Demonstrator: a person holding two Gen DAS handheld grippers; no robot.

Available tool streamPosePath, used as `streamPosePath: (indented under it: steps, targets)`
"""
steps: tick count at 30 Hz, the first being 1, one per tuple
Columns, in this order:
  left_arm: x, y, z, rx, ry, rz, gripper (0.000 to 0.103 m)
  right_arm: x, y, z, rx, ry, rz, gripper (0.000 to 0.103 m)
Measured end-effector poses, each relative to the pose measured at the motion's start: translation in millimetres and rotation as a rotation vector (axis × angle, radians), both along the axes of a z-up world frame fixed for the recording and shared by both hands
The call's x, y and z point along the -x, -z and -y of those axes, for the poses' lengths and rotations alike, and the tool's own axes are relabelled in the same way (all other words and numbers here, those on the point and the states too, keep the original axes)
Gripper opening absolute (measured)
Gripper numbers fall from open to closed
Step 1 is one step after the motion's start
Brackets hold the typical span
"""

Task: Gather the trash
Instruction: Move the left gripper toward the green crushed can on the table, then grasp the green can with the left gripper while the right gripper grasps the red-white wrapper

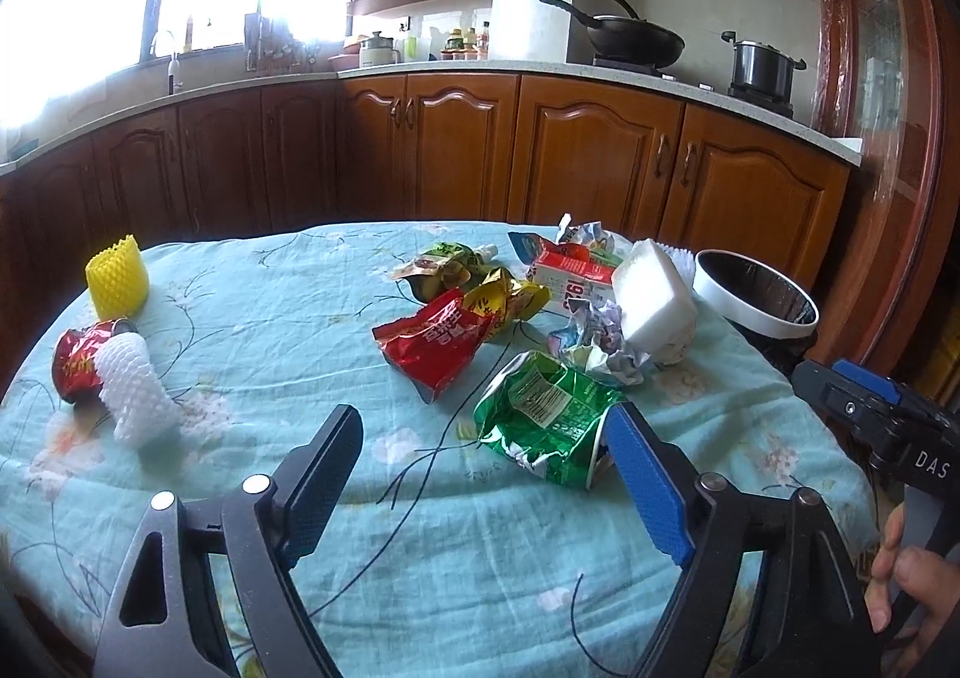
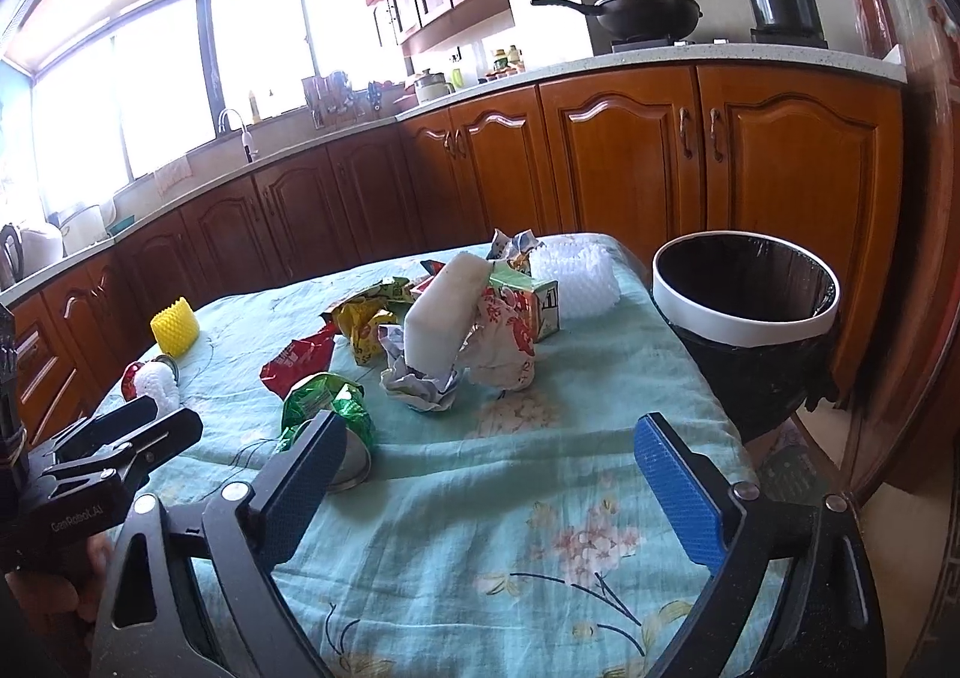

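On the cloth-covered table [image 1: 240, 498], a crumpled green wrapper [image 1: 543, 414], judged light and crackly, is being approached by the spread, empty left gripper [image 1: 480, 438]; its bunched middle is favoured.

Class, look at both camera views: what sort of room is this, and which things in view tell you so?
A home kitchen, most likely. A wok and a lidded pot sit on a stove, wooden cabinets run under a counter, and a sink tap stands by the window.
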State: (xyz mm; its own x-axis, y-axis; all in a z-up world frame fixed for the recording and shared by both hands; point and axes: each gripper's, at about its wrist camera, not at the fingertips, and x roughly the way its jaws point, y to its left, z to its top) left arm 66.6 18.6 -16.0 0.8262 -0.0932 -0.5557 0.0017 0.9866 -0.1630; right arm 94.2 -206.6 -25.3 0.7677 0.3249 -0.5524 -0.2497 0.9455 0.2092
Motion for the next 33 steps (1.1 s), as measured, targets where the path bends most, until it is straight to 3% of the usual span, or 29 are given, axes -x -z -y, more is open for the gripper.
streamPosePath:
  steps: [9,15,20,22,24,26,28,33]
  targets:
    - [-58,9,1,-0.084,0.063,-0.057,0.066,-56,19,7,-0.036,0.002,-0.144,0.06]
    - [-94,25,3,-0.124,0.098,-0.123,0.065,-94,30,0,-0.051,-0.029,-0.207,0.06]
    - [-113,36,4,-0.098,0.133,-0.172,0.059,-120,39,-6,-0.063,-0.056,-0.245,0.06]
    - [-117,40,4,-0.078,0.151,-0.185,0.047,-126,42,-9,-0.066,-0.071,-0.254,0.056]
    - [-119,42,6,-0.062,0.174,-0.201,0.035,-129,46,-12,-0.073,-0.092,-0.269,0.033]
    - [-118,40,6,-0.058,0.183,-0.184,0.028,-129,47,-13,-0.075,-0.1,-0.276,0.023]
    - [-114,38,6,-0.047,0.202,-0.179,0.018,-123,42,-11,-0.072,-0.101,-0.254,0.021]
    - [-96,32,15,-0.032,0.229,-0.152,0.014,-111,26,-2,-0.044,-0.084,-0.197,0.019]
